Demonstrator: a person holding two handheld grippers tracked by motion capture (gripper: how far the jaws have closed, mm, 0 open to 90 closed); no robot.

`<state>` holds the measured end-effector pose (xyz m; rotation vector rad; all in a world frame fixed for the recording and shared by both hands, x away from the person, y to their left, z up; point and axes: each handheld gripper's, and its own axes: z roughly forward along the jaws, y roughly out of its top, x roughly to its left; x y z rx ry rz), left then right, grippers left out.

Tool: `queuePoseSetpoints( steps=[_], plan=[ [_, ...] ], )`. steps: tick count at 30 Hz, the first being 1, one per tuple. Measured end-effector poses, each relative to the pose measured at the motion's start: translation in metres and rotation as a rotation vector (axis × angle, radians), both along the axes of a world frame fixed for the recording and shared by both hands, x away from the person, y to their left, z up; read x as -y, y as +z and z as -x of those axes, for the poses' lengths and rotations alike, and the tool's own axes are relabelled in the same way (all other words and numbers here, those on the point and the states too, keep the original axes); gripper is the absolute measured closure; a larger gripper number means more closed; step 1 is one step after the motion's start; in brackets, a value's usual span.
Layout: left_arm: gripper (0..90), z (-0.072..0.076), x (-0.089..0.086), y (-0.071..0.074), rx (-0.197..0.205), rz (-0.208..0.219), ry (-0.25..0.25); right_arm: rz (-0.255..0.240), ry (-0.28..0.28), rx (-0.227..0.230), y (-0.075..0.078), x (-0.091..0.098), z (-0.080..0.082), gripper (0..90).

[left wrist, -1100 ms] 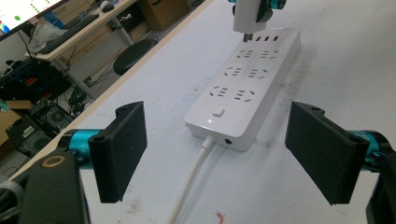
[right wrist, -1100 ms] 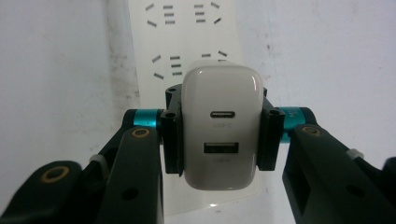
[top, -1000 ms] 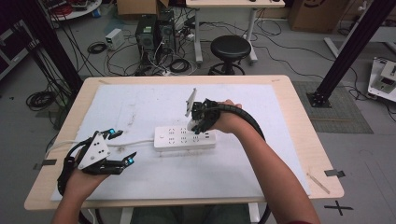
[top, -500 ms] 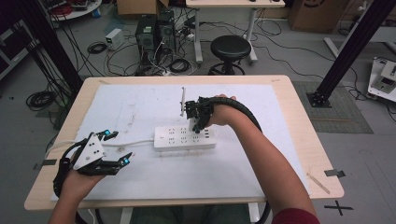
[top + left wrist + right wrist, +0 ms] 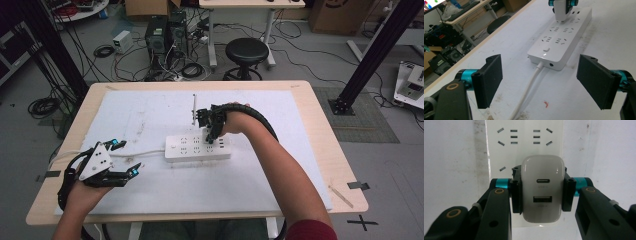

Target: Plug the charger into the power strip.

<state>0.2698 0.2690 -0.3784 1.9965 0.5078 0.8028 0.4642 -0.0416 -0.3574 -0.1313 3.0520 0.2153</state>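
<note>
Comparing the high view with a second earlier, the right gripper point(image 5: 209, 124) had swung from beside the power strip point(image 5: 198, 147) to directly above its right half, near the middle of the frame, while the thin white rod point(image 5: 194, 109) lay on the white mat point(image 5: 150, 110) just above it. The left gripper point(image 5: 122, 159) had barely moved, resting at the lower left with its jaws spread wide and empty, close to the strip's white cord point(image 5: 145, 153).

From the left gripper view, the two black pads stood far apart at the lower corners, the cord running up between them to the strip's switch end point(image 5: 546, 60); at the top edge the white charger point(image 5: 560, 10) hung just over the sockets, whether touching I could not tell.

In the right gripper view, the jaws were clamped on the sides of a white USB charger point(image 5: 542, 187), its two ports facing the camera, the strip's sockets point(image 5: 524, 135) showing beyond. That shift suggested plugging in was imminent.
</note>
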Motion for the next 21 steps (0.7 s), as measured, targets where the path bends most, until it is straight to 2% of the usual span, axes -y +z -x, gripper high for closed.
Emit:
queuePoseSetpoints(
  steps=[2,3,6,7,11,12,16,20,21],
  plan=[
    [20.8,0.0,0.002,0.0,0.002,-0.004,-0.005,0.002,0.012,0.012,-0.001,-0.002,0.001,63.4],
    [20.8,0.0,0.002,0.0,0.002,-0.004,-0.005,0.041,0.012,0.021,-0.008,-0.004,0.003,63.4],
    [20.8,0.001,0.004,0.001,0.007,-0.003,-0.01,0.03,0.012,0.018,-0.009,-0.005,0.002,63.5],
    [20.8,0.001,0.005,0.0,0.006,-0.001,-0.011,0.006,0.0,-0.002,-0.009,-0.002,0.0,63.5],
    [20.8,0.0,0.006,-0.002,-0.005,-0.001,-0.01,0.004,-0.008,-0.012,-0.01,-0.001,-0.002,63.6],
    [20.8,-0.001,0.006,-0.001,-0.003,-0.016,-0.013,0.002,-0.002,-0.015,-0.01,-0.001,-0.003,63.6],
    [20.8,-0.001,0.008,-0.002,-0.001,0.0,-0.011,-0.019,-0.007,-0.05,-0.011,0.002,-0.007,63.6],
    [20.8,-0.003,0.012,-0.004,-0.004,-0.005,-0.014,-0.001,-0.001,-0.066,-0.01,-0.001,-0.011,63.7],
    [20.8,-0.004,0.014,-0.004,-0.004,-0.025,-0.021,0.018,0.006,-0.062,-0.013,-0.005,-0.01,63.7]
  ],
)
